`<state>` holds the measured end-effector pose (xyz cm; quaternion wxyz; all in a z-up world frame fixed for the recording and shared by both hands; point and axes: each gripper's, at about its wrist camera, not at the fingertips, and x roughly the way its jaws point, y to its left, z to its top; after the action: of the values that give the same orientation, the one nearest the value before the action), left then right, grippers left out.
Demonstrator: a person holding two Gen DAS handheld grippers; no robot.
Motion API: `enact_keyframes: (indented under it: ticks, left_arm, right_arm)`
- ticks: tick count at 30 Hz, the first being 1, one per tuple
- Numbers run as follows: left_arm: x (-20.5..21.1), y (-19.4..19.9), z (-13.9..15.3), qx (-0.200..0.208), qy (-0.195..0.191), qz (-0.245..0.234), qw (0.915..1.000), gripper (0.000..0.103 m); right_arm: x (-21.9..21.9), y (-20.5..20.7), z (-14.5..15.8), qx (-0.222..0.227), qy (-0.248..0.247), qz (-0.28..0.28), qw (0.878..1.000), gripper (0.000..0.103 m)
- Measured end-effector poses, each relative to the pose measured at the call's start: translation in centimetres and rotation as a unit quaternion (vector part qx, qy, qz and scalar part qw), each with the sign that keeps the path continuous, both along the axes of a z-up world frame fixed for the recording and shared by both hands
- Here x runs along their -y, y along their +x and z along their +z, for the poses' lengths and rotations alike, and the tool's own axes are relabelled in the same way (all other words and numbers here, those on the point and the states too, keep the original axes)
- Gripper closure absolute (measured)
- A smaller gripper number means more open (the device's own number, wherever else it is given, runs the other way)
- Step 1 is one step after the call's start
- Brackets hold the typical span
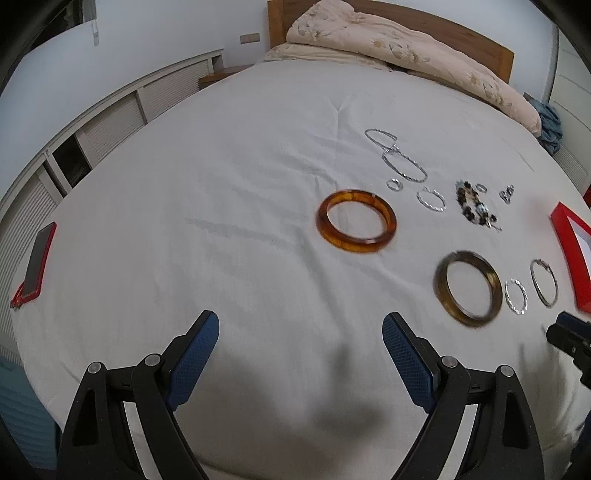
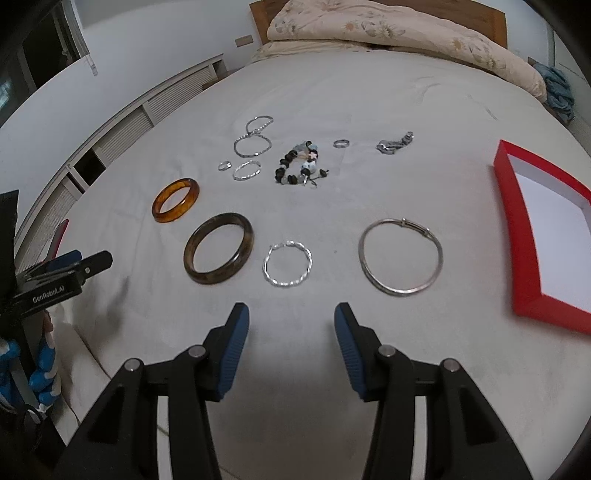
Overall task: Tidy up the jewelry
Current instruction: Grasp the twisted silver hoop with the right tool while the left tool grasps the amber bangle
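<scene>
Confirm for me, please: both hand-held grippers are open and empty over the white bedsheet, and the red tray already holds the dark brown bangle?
Not quite. The red tray holds nothing yet; in the right wrist view the dark brown bangle lies on the white bedsheet, beside the twisted silver ring-shaped bracelet. Both the left hand-held gripper and the right hand-held gripper are indeed open and empty.

White bed (image 1: 221,184), wooden headboard (image 1: 461,29), louvered cabinets (image 1: 110,122)

Bed (image 2: 369,92) with white sheet carries everything. Folded floral quilt (image 2: 388,33) along head edge. Red tray (image 2: 517,236) by right edge. Red-cased phone (image 1: 37,258) by left edge. Mid-surface: amber bangle (image 2: 175,205), dark bangle (image 2: 219,253), twisted silver bangle (image 2: 287,263), plain silver bangle (image 2: 400,256), beaded bracelet (image 2: 299,166), small rings (image 2: 341,143).
</scene>
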<state>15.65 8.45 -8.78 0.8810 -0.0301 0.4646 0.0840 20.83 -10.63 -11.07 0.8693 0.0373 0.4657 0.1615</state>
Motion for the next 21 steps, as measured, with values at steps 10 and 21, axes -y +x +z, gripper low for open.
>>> enact_keyframes:
  ticks: [10, 21]
  left_arm:
    - [-1.9, 5.9, 0.2, 0.007, -0.036, 0.006, 0.9993, 0.018]
    - [-2.3, 10.6, -2.9, -0.037, -0.058, -0.008, 0.9976, 0.035]
  right_arm:
    - [0.1, 2.5, -1.4, -0.012, 0.02, -0.002, 1.0, 0.061]
    - [-0.1, 4.9, -2.5, -0.022, 0.029, 0.007, 0.999, 0.069]
